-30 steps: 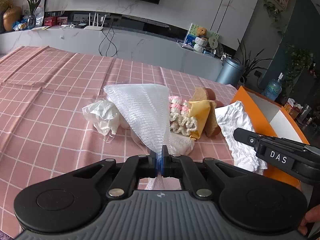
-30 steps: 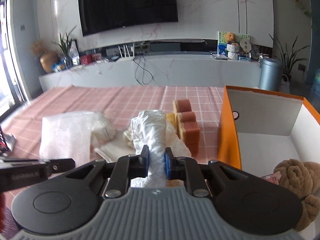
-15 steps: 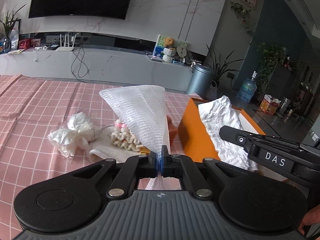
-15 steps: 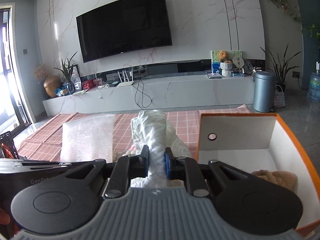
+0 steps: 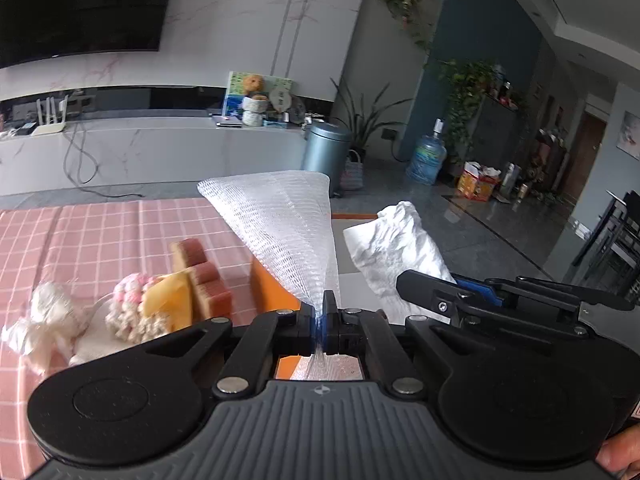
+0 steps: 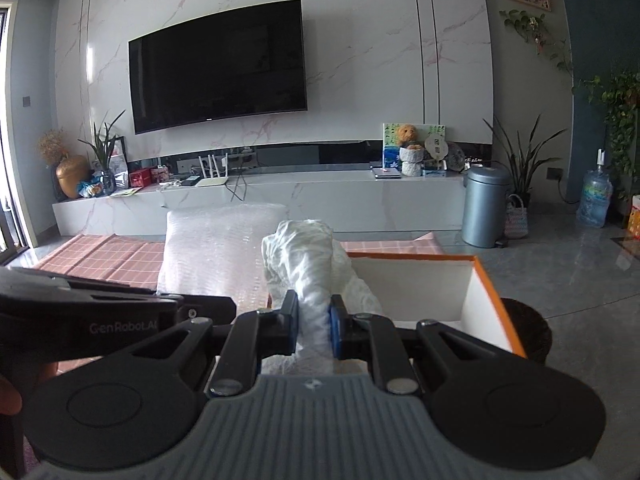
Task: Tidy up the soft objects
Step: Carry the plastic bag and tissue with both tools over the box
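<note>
Orange box (image 6: 492, 280), right of frame, nearly bare inside; foam net sleeve (image 5: 280, 232) pinched in left gripper (image 5: 319, 320) and crumpled white cloth (image 6: 308, 256) clamped in right gripper (image 6: 314, 320) — both above it, unreleased; sponges (image 5: 204, 284), knitted piece (image 5: 136, 308) left on table, lower left.

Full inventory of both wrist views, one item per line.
Foam net: 1, white, pinched in left gripper.
Crumpled cloth: 1, white, clamped in right gripper.
Box: 1, orange outside, white inside, at table edge.
Sponges: several, orange-brown and yellow, on tablecloth.
Knitted piece: 1, pink and cream, beside sponges.
Tablecloth: 1, pink check.
Left gripper: 1, black, shut.
Right gripper: 1, black, shut.
</note>
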